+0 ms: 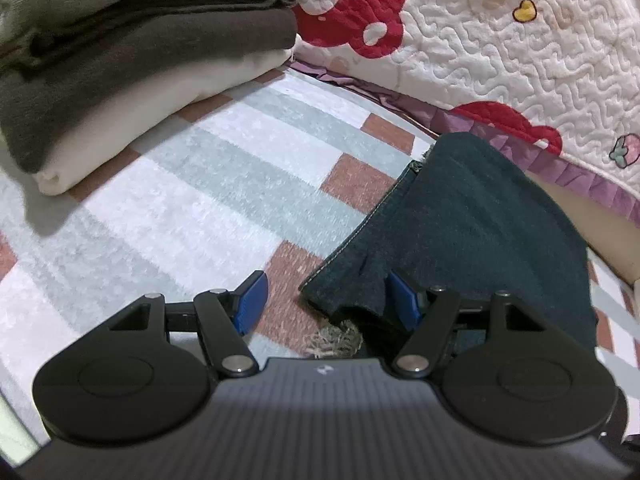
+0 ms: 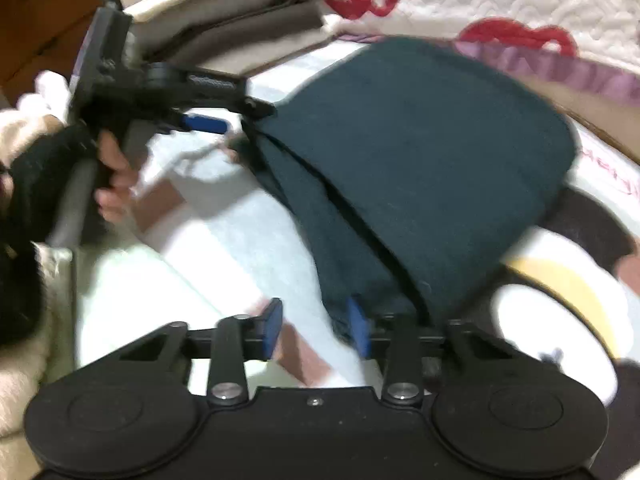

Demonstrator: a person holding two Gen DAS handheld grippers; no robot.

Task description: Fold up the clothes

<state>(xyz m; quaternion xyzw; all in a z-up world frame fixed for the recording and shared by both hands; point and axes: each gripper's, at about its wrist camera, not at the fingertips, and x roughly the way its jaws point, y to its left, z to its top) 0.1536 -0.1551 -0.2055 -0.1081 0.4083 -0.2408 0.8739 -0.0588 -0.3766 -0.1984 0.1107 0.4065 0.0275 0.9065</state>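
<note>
While both grippers stood at its near edge:
Garment: dark teal garment (image 1: pixel 480 220), folded, lay on the checked bedsheet (image 1: pixel 224 184).
Left gripper (image 1: pixel 324 300): jaws apart, right pad touching the garment's corner.
Right gripper (image 2: pixel 316 328): jaws apart, blurred, at the garment's hem.
Beyond garment: quilted bear blanket (image 1: pixel 500 60); stack of folded clothes (image 1: pixel 120 60) left.
Right view only: a hand (image 2: pixel 114 176) holding the left gripper.

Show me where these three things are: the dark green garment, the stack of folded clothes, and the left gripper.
dark green garment (image 2: pixel 420 168): right wrist view, middle of its top fold.
stack of folded clothes (image 1: pixel 140 52): left wrist view, dark grey layer.
left gripper (image 1: pixel 324 300): left wrist view, midway between its blue fingertips.
</note>
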